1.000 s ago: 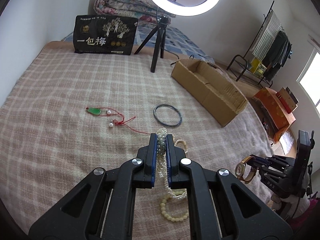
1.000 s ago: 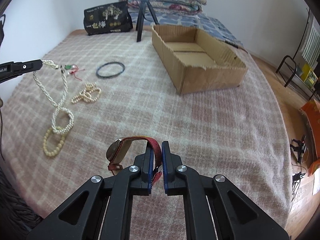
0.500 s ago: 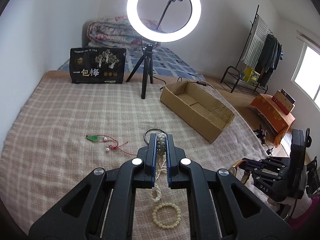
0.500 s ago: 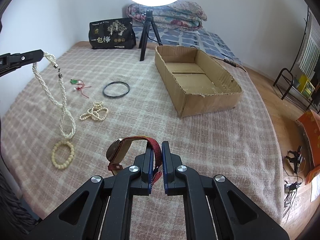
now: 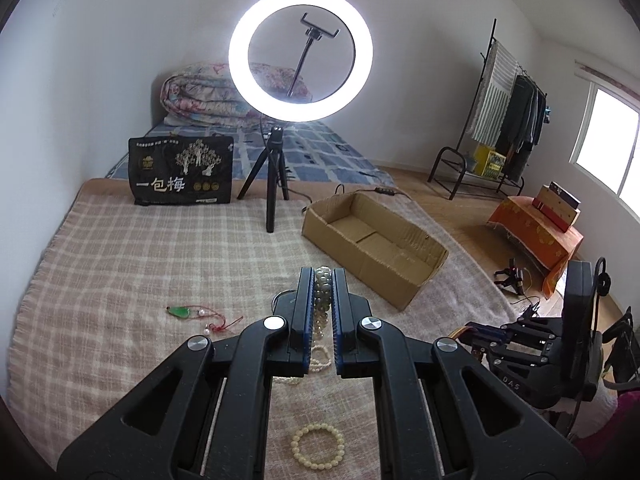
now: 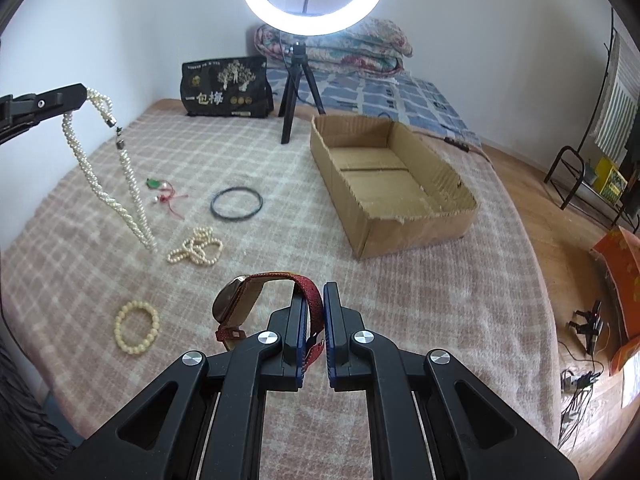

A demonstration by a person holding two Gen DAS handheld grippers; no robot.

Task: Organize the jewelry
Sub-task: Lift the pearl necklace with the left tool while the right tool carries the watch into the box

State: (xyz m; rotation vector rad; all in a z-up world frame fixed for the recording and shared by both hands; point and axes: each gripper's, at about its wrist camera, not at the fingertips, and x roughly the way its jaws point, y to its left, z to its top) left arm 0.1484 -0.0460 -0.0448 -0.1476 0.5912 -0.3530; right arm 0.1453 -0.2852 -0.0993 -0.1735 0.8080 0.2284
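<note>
A: Start at your left. What has the left gripper got?

B: Its jaws are pinched tight on the pearl necklace. The beads sit wedged between the two fingers near their tips, and the twisted strand hangs down from there, its lowest loop at the checked blanket (touching or just clear, I can't tell).

A: And under it?

B: On the blanket you have the cream bead bracelet, the small pearl strand, the red-cord pendant and the dark bangle, all lying apart from one another.

A: Move across to your right.

B: The right gripper is clamped just as narrowly on the watch. Its red strap runs down between the fingers, and the case sticks out to the left of them, clear of the blanket.

A: Further right?

B: The open cardboard box, well beyond both grippers.
</note>
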